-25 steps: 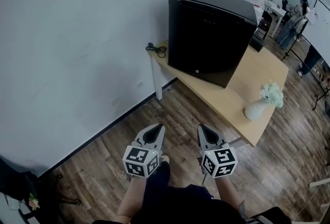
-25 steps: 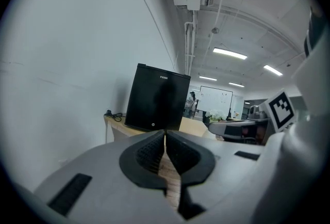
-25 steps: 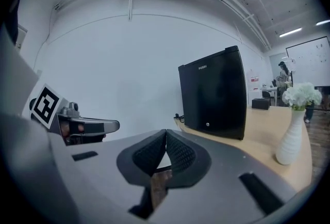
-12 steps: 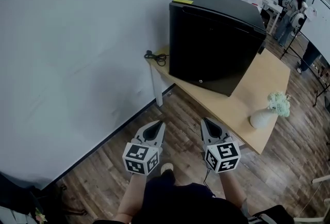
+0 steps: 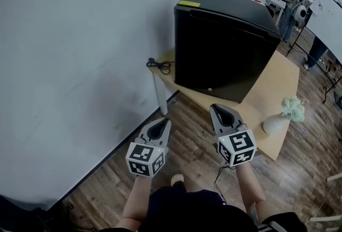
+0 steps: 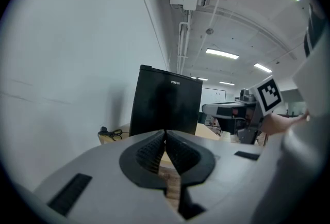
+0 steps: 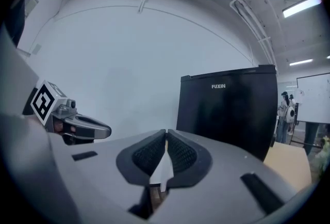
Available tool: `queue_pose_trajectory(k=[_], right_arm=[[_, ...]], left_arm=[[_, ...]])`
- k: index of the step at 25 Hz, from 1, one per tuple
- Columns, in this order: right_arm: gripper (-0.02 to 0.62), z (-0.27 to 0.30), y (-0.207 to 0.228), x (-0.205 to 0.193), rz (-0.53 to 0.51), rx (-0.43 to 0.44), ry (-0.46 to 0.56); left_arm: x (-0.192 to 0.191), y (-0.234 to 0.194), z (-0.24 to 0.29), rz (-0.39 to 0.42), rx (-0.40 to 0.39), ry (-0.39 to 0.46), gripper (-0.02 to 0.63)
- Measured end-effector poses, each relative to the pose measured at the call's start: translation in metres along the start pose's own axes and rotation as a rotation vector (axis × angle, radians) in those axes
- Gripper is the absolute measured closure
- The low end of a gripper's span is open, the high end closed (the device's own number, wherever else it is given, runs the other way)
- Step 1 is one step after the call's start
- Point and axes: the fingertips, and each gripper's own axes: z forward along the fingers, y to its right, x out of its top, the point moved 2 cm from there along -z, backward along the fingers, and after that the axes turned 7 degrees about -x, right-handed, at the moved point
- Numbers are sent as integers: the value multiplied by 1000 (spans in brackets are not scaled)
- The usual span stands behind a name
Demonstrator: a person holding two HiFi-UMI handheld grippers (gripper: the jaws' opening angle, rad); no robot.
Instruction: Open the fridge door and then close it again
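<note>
Both grippers have come nearer the table (image 5: 279, 80) since the earlier frames: the right gripper (image 5: 215, 109) now shows against its front edge, and the left gripper (image 5: 163, 123) hangs over the wood floor (image 5: 107, 180) beside it

From the head view, the black fridge (image 5: 224, 44) stands upright on the table against the white wall (image 5: 75, 49), well ahead of both grippers. Its door is shut and faces the person, and its slightly longer side runs up and down. This view alone shows the yellow label (image 5: 189, 4) on its top, the coiled cable (image 5: 160, 64) at the table's left end and the white vase (image 5: 275, 124) near the right front corner, well apart from the fridge

In the left gripper view the jaws meet at their tips with nothing between them. The fridge rises straight behind them, with brand lettering (image 6: 176, 82) at the door's top. The right gripper's marker cube (image 6: 268, 94) shows at the right

In the right gripper view the jaws are likewise pressed together and empty. The fridge stands right of the tips, the left gripper at the far left, and people (image 7: 285, 109) stand beyond the fridge's right side
</note>
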Motion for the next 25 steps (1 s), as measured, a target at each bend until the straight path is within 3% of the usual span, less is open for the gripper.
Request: queue_pose_trajectory(k=[7, 19, 25], right_arm=[[595, 37, 9, 52, -203, 38, 52], [375, 110, 26, 136, -532, 84, 92], [367, 153, 46, 166, -755, 12, 54]], left_arm=[[23, -14, 20, 22, -50, 40, 595], [70, -58, 45, 46, -18, 119, 595], [83, -74, 55, 53, -4, 137, 595]])
